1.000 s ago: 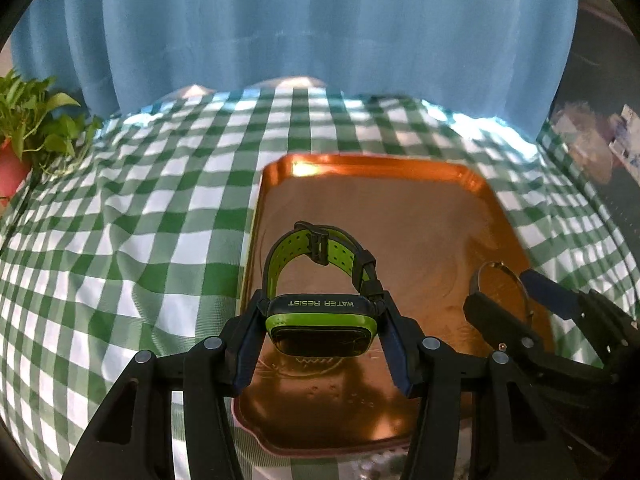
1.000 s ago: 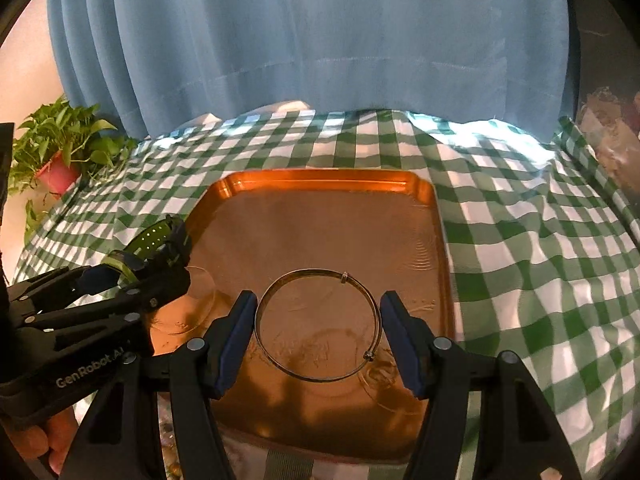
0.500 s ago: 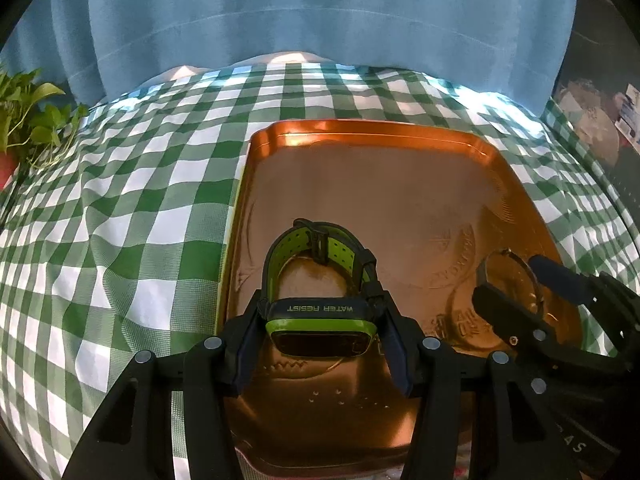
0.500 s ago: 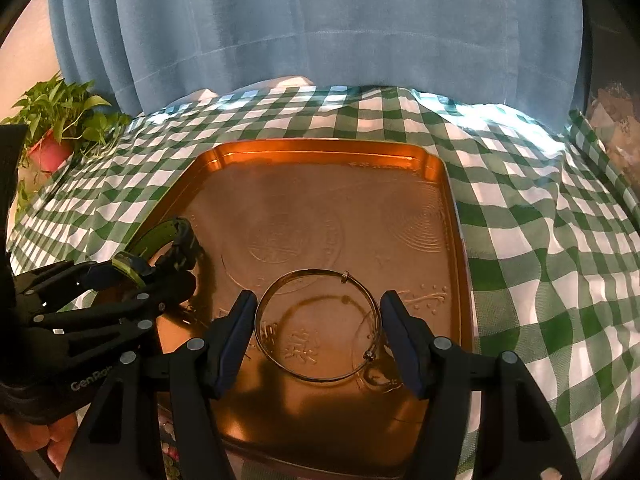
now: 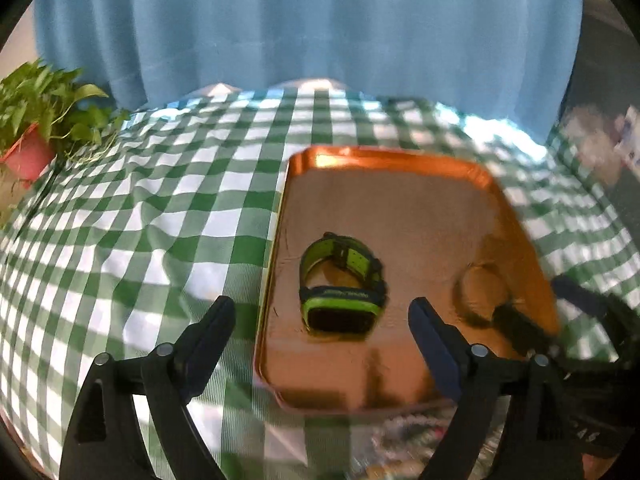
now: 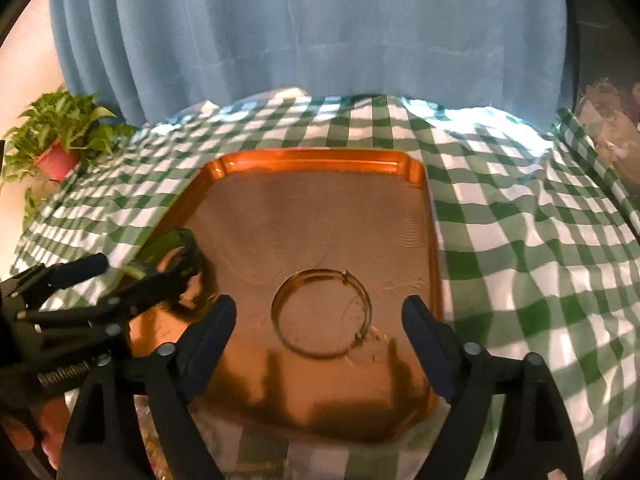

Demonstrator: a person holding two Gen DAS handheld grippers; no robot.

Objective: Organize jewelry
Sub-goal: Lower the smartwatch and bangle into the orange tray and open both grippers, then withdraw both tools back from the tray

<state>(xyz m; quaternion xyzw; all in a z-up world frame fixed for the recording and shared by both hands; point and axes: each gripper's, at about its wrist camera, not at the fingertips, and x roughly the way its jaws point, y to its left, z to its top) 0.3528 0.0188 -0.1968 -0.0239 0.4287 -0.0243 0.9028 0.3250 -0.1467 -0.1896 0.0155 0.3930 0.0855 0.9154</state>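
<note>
1. Both grippers have let go since a second ago: the left gripper (image 5: 320,332) then pinched the green-and-black watch (image 5: 341,283), and the right gripper (image 6: 320,330) then held the thin wire bangle (image 6: 322,313) between its pads.
2. The left gripper's jaws are opening, its fingers spread well wider than the watch. The watch lies free on the copper tray (image 5: 400,164), near the tray's left edge, ahead of the fingertips and touching neither.
3. The right gripper's jaws are opening too. The bangle lies flat on the tray (image 6: 316,160) between and just ahead of the spread fingers, with a clear gap at each side.
4. Half a second ago both pieces were clamped; now the tray appears smaller and farther in the left wrist view.
5. The tray sits on a green-and-white checked tablecloth (image 5: 168,208), with a blue curtain (image 5: 312,20) behind and a potted plant (image 5: 36,120) at far left.
6. The left wrist view is motion-blurred: the bangle (image 5: 478,292) is only a faint ring there, partly covered by the right gripper's near finger (image 5: 520,328).
7. In the right wrist view the watch (image 6: 176,248) is largely hidden behind the left gripper's finger (image 6: 144,292); its face cannot be seen.
8. The tray's near edge is cut off by the grippers' bodies, and the clutter below it is too blurred to identify.
</note>
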